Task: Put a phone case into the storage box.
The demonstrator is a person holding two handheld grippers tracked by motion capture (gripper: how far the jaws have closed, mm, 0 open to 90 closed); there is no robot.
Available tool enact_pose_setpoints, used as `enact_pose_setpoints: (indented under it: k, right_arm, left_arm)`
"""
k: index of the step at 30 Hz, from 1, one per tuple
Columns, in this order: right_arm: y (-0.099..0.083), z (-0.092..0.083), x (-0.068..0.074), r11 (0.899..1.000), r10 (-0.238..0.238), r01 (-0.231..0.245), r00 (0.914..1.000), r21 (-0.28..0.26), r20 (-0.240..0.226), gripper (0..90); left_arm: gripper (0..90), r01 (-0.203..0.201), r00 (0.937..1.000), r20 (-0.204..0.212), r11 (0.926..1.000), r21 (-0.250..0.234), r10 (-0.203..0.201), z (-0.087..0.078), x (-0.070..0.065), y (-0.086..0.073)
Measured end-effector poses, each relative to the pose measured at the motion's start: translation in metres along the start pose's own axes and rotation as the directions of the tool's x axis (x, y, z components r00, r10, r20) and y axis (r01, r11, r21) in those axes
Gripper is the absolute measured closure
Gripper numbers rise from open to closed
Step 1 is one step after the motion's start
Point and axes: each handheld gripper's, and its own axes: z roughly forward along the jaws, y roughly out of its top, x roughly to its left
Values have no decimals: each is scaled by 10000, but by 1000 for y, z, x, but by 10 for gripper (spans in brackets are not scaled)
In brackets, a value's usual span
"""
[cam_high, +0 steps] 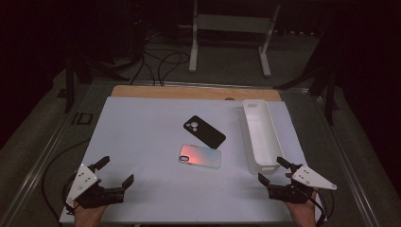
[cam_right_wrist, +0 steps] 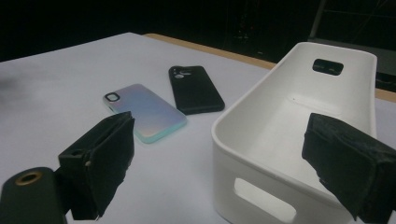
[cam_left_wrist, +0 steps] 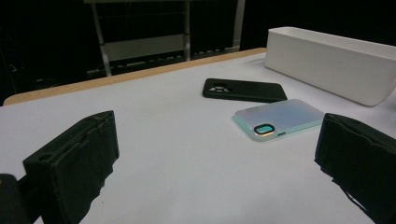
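The left hand-held gripper (cam_high: 115,171) rests low over the near left corner of the white-covered table (cam_high: 142,137), its two black jaws spread wide with nothing between them and touching nothing; in the left gripper view only bare table surface lies in the gap between its padded fingertips (cam_left_wrist: 79,154). The right hand-held gripper (cam_high: 272,171) sits at the near right corner, its jaws likewise spread wide and empty, just beside the near end of the long white plastic bin (cam_high: 259,135), which stands open-topped along the right side of the table with a slot handle in its end wall. In the right gripper view the near rim of that bin (cam_right_wrist: 261,140) lies between the jaws but farther on, and the pads do not press on it. Near the middle of the table lies the iridescent pastel phone case (cam_high: 200,155), flat and back side up, with its camera ring at one corner; just behind it lies the matte black phone case (cam_high: 204,131), also flat, angled across the table. The two cases lie close together, well apart from both grippers, and to the left of the bin.
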Motion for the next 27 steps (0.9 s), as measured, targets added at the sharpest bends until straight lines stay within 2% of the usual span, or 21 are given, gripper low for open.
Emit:
enact_pose_setpoints:
  k: [10,17,27]
  right_arm:
    - [0,2,-2,9998,176,-176,9998,58,-25,93]
    - [3,5,-2,9992,350,-348,9993,177,-125,92]
    - [27,14,5,9998,-62,68,9994,200,-342,93]
  left_arm:
    - [0,-32,10000,4,10000,-61,32,4,0,-3]
    - [0,-161,9999,17,9998,134,161,7,-2,-4]
    - [0,-73,9999,-148,10000,33,73,6,-3,-5]
